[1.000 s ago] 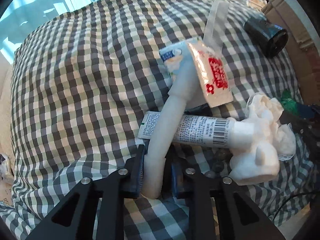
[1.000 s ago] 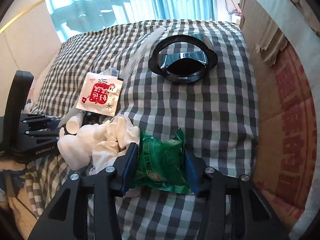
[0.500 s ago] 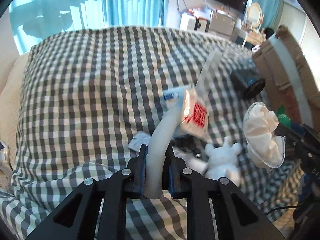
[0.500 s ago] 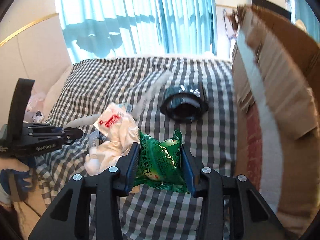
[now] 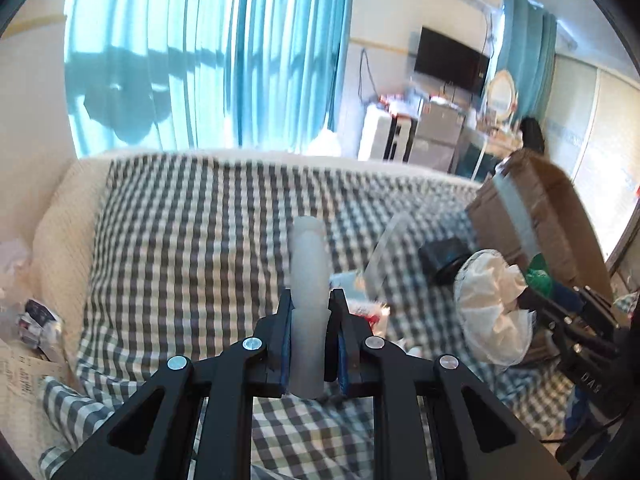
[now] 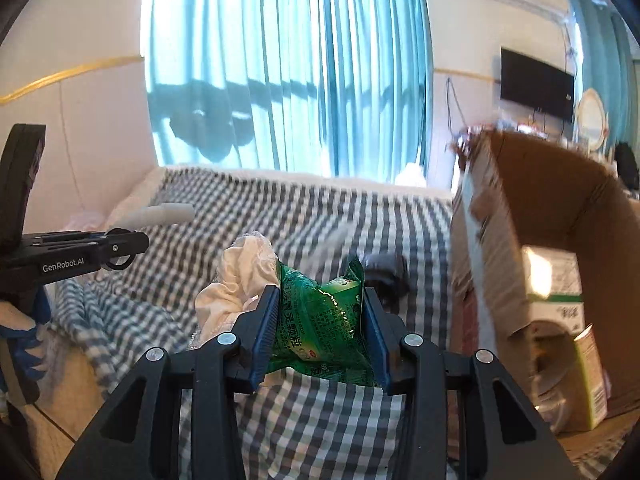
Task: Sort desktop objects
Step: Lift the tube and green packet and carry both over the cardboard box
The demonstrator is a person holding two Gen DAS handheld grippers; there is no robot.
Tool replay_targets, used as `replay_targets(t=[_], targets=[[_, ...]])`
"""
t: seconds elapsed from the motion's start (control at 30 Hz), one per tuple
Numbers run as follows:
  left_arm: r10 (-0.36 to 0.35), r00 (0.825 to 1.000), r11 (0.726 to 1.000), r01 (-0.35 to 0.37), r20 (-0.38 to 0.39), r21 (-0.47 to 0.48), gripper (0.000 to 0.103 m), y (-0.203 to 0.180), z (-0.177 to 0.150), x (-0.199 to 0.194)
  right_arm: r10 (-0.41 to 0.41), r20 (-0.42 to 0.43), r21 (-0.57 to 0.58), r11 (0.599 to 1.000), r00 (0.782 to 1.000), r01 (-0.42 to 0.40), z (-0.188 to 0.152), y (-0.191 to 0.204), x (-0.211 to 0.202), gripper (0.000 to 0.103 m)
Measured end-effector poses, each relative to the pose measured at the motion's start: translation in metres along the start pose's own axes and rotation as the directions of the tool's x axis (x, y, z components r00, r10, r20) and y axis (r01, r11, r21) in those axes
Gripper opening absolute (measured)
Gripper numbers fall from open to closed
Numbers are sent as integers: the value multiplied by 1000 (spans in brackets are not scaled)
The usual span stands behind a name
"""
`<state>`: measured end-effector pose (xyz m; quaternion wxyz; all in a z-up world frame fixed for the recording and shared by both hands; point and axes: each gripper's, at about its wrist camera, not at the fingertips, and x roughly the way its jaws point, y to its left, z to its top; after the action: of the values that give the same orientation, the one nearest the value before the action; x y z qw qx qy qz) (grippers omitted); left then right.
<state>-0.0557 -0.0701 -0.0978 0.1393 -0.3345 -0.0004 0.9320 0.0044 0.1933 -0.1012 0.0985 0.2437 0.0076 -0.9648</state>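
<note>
Clamping a white tube (image 5: 307, 300) between its fingers, the left gripper (image 5: 309, 320) is holding it lifted above the checked bed (image 5: 192, 240), with the tube pointing forward and sticking out past the fingertips. The right gripper (image 6: 320, 320) is squeezing a green packet (image 6: 320, 316) between its blue-padded fingers (image 6: 266, 320), and a crumpled white cloth (image 6: 240, 284) is bunching against the packet's left side and riding up with it; whether the fingers are pinching the cloth too cannot be told. Both loads are hanging clear of the bed. In the right wrist view the left gripper (image 6: 120, 248) is showing side-on at the left, with the tube (image 6: 160, 214) jutting from it. A dark round object (image 6: 386, 272) is lying on the bed toward its right edge, just beside an open cardboard box (image 6: 540, 208), and it is blurred in both views. A green and white carton (image 6: 554, 280) is sitting inside the box. In the left wrist view a red and white sachet (image 5: 364, 308) is lying on the bed just beyond the left gripper, partly hidden by it, and the cloth (image 5: 492, 300) is showing at the right, with the box (image 5: 532, 208) standing at the bed's far right corner.
</note>
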Motion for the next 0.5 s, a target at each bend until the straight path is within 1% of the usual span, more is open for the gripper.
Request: replay_targets(t=[0.07, 0.2, 0.3, 0.37, 0.5], targets=[[-23, 999, 1000, 23, 36, 3, 17, -6, 4, -16, -10, 43, -9, 1000, 999, 10, 6, 4, -13, 40], [-41, 991, 999, 37, 126, 35, 17, -26, 17, -35, -22, 115, -21, 999, 993, 24, 17, 10, -38, 40], [-53, 980, 998, 45, 192, 43, 17, -38, 22, -51, -33, 155, -34, 999, 987, 39, 23, 10, -53, 40], [-55, 974, 998, 48, 222, 39, 17, -42, 26, -63, -39, 181, -35, 998, 983, 46, 28, 11, -64, 40], [-40, 957, 999, 29, 288, 42, 17, -51, 32, -85, -49, 238, -26, 998, 970, 56, 35, 9, -87, 40]])
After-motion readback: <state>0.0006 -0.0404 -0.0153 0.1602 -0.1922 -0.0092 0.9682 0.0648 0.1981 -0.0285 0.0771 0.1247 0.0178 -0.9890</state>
